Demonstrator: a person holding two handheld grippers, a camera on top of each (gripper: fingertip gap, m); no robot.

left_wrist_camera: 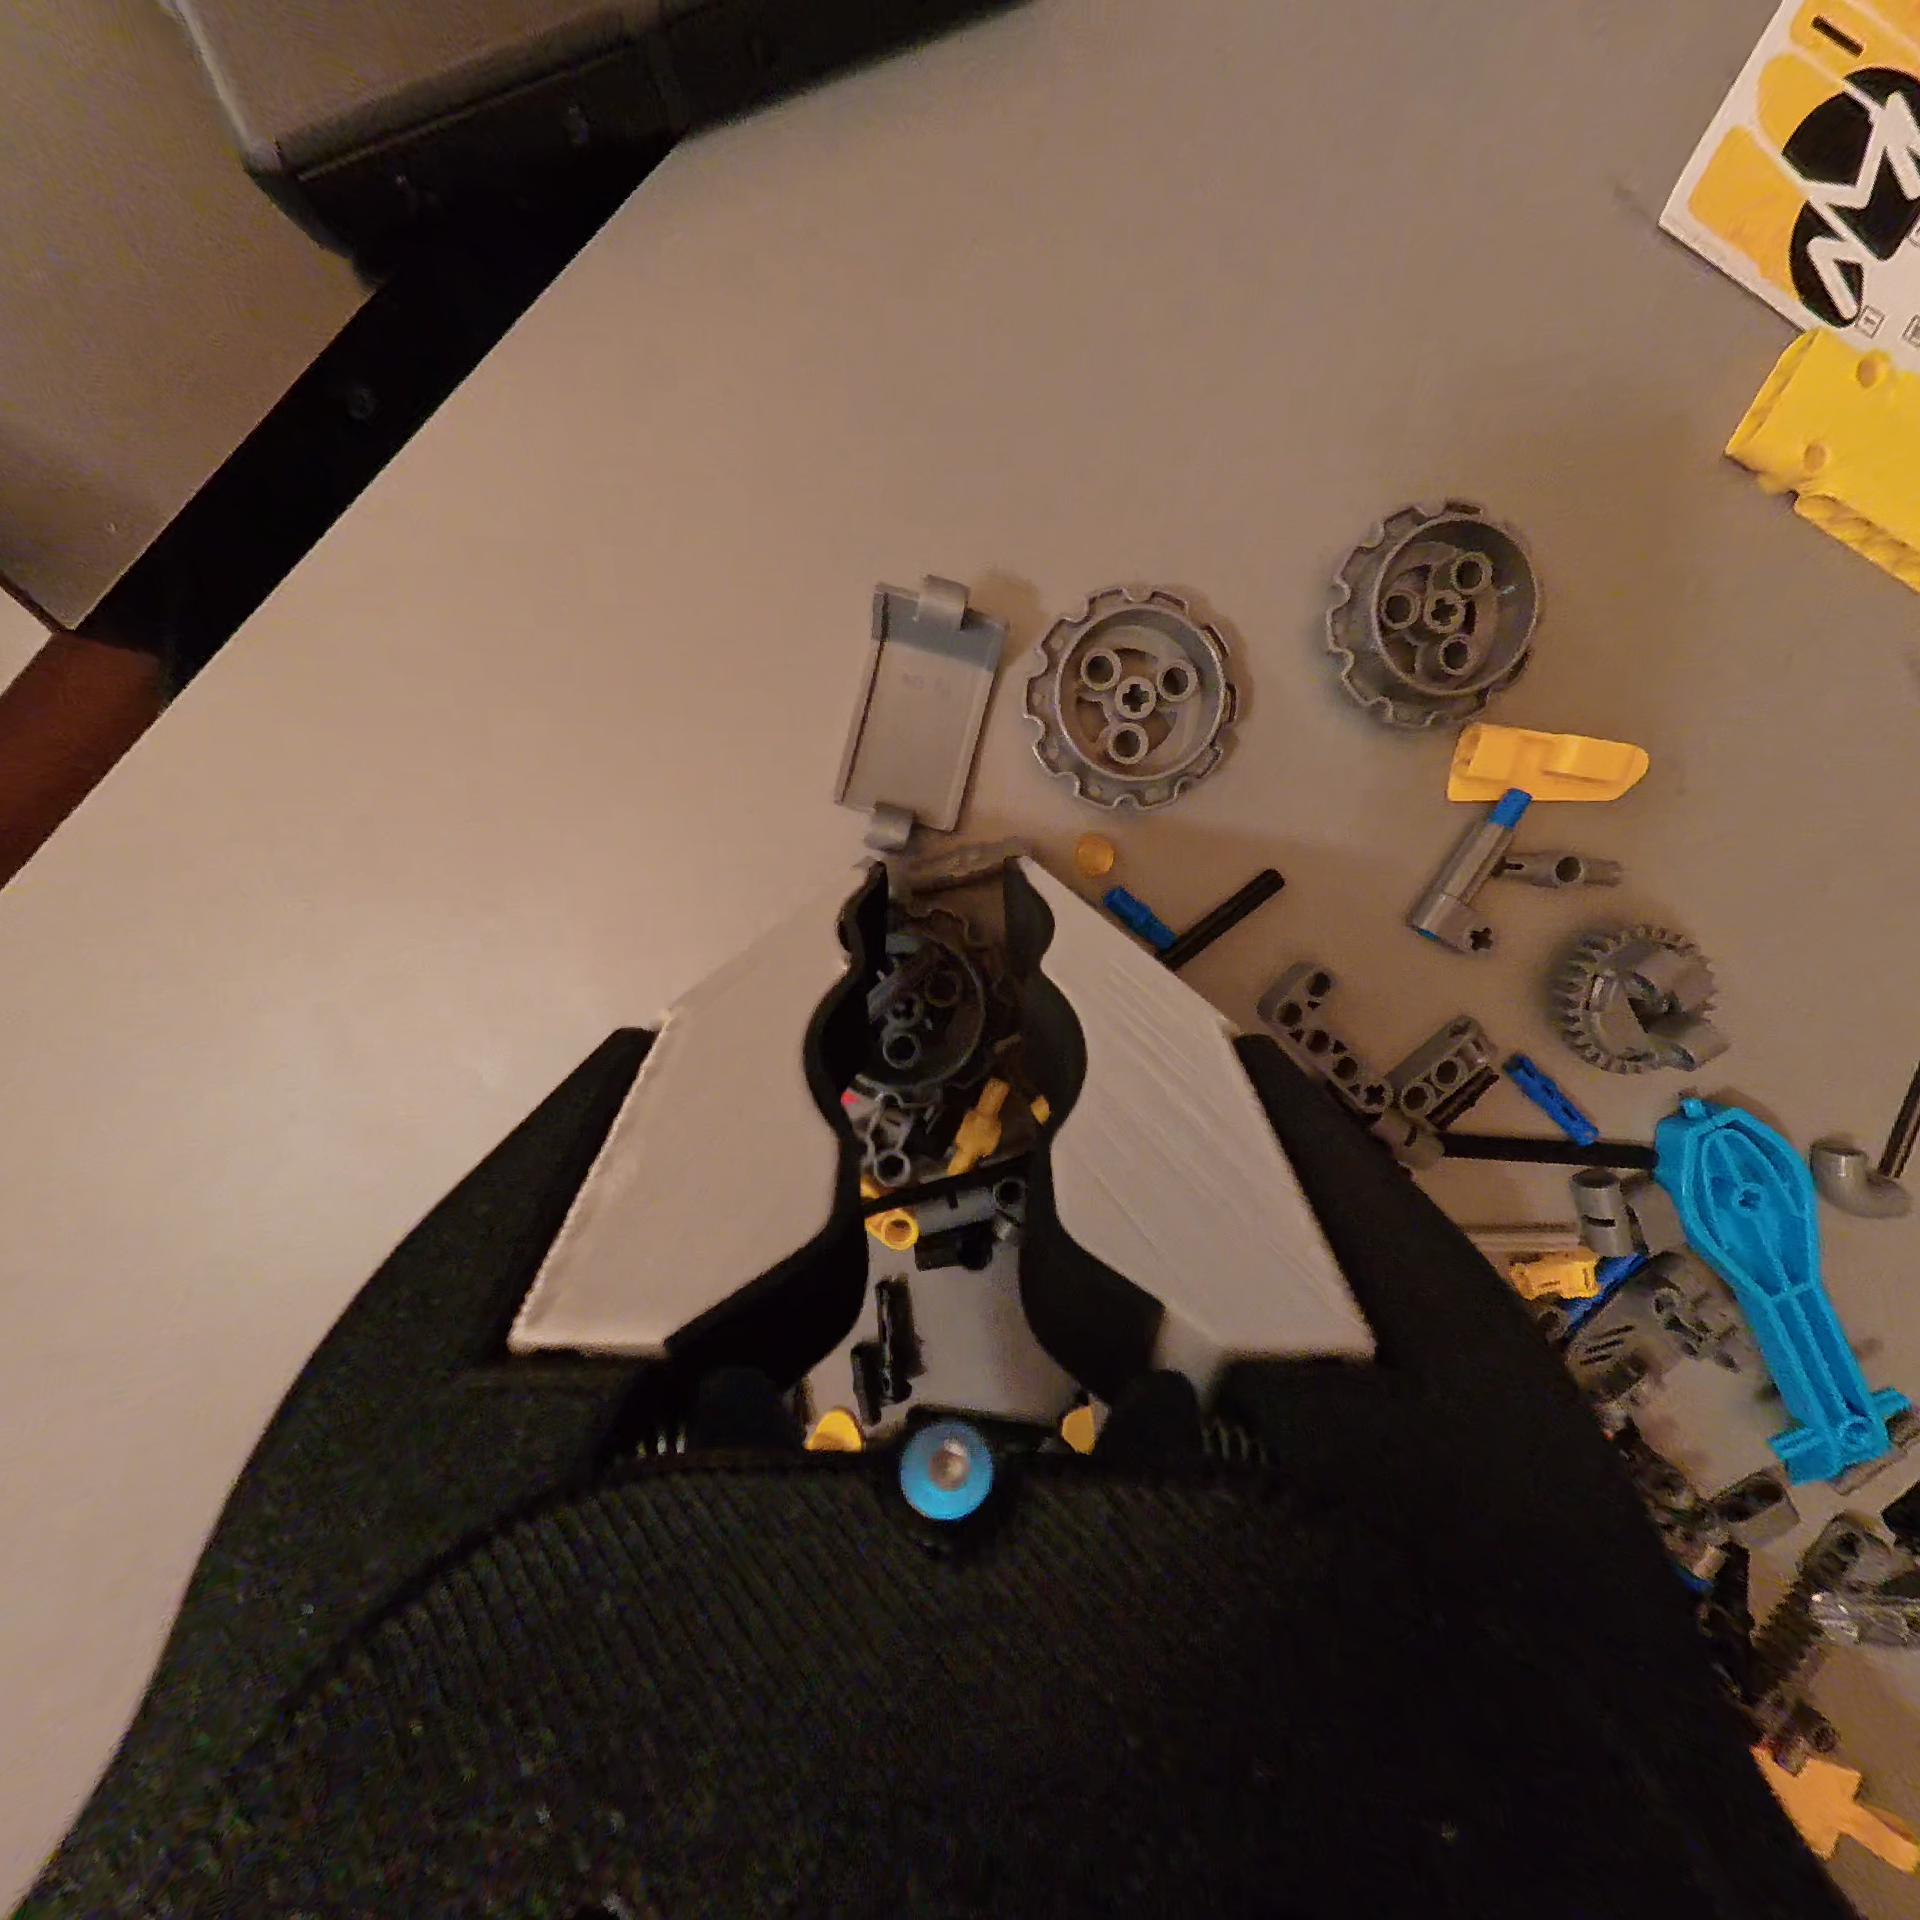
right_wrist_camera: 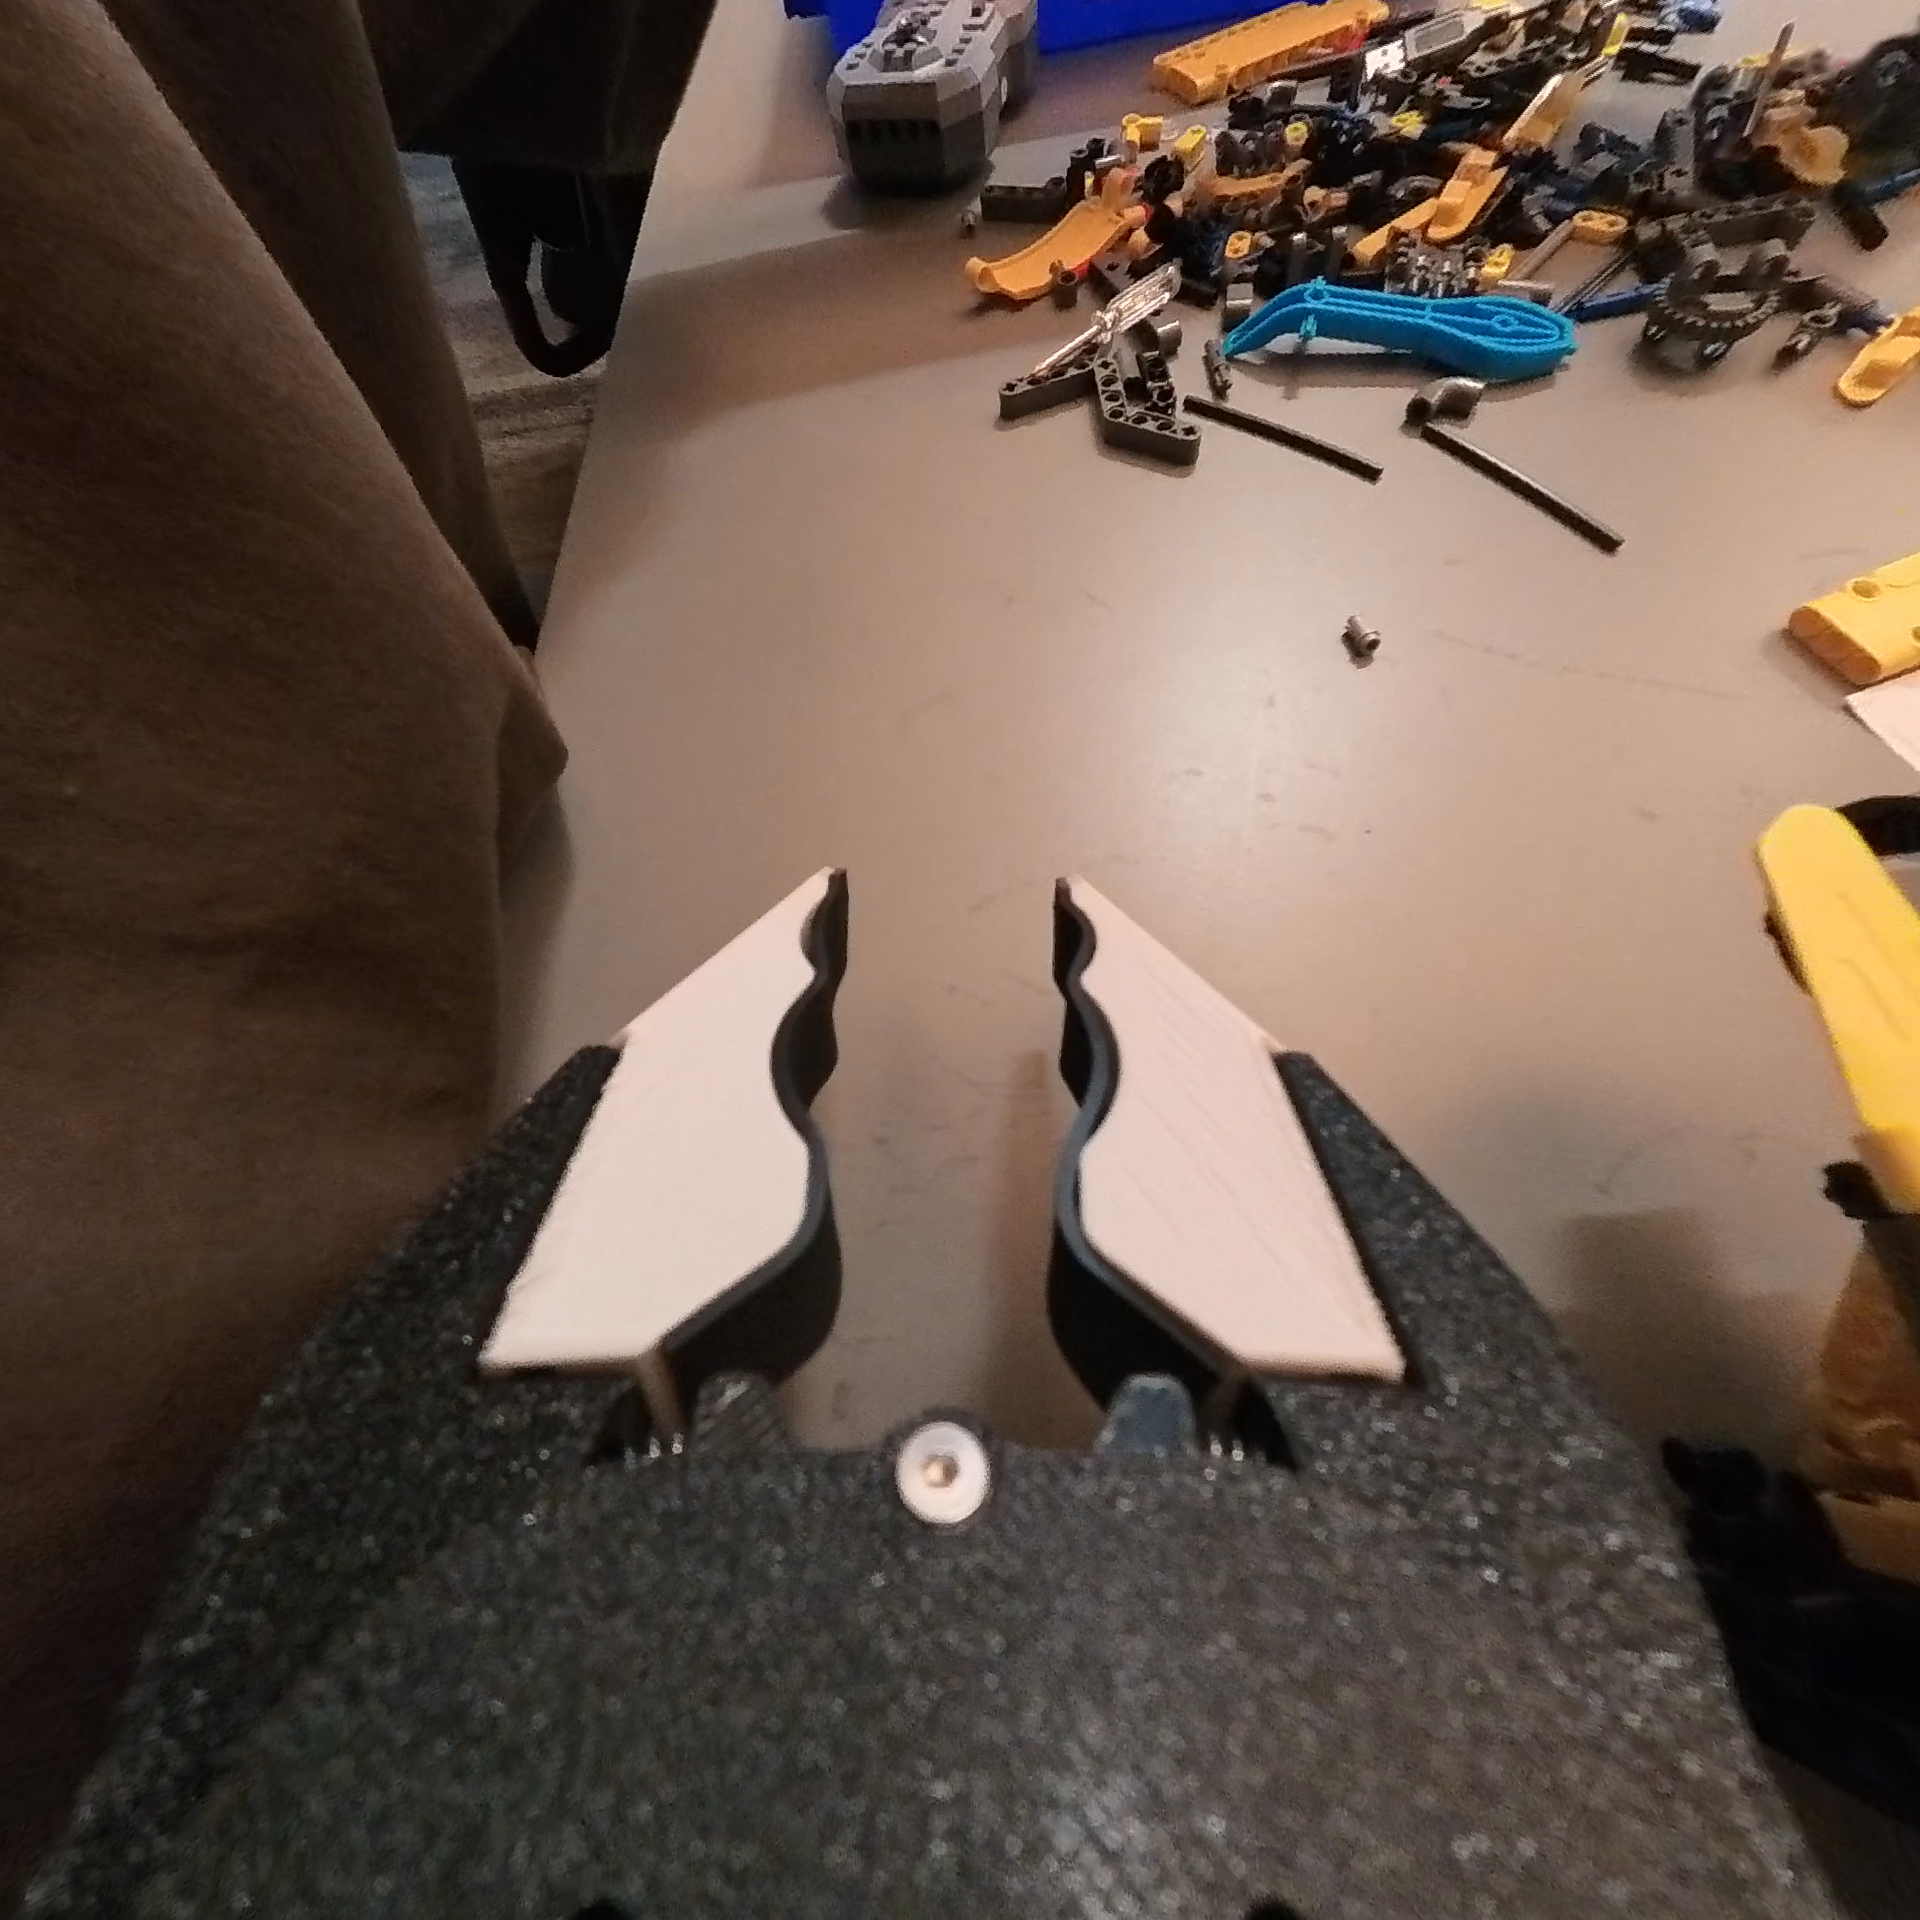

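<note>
Through the left wrist view, the tabletop [left_wrist_camera: 623, 520] runs bare from its left edge, which cuts diagonally past a dark gap, so I have open room on that side. The left gripper [left_wrist_camera: 940, 878] hangs with its tips nearly together; a dark toothed wheel [left_wrist_camera: 914, 1013] and small pins show in the hollow between the fingers, but I cannot tell whether the tongs clench the wheel or it lies beneath them. Just beyond the tips sits a grey hinged panel [left_wrist_camera: 920, 707], then two grey toothed wheels [left_wrist_camera: 1132, 696], and towards the right edge a blue lever tool [left_wrist_camera: 1766, 1278] amid crowded parts. In the right wrist view, brown cloth [right_wrist_camera: 239, 831] hangs along the tabletop's left edge, close beside my right gripper [right_wrist_camera: 951, 894], whose tongs stand released over bare surface. Ahead is clear run up to a small grey bush [right_wrist_camera: 1361, 634]; the loose pile [right_wrist_camera: 1455, 156] fills the far right corner, and a yellow part [right_wrist_camera: 1839, 977] crowds the right side.
</note>
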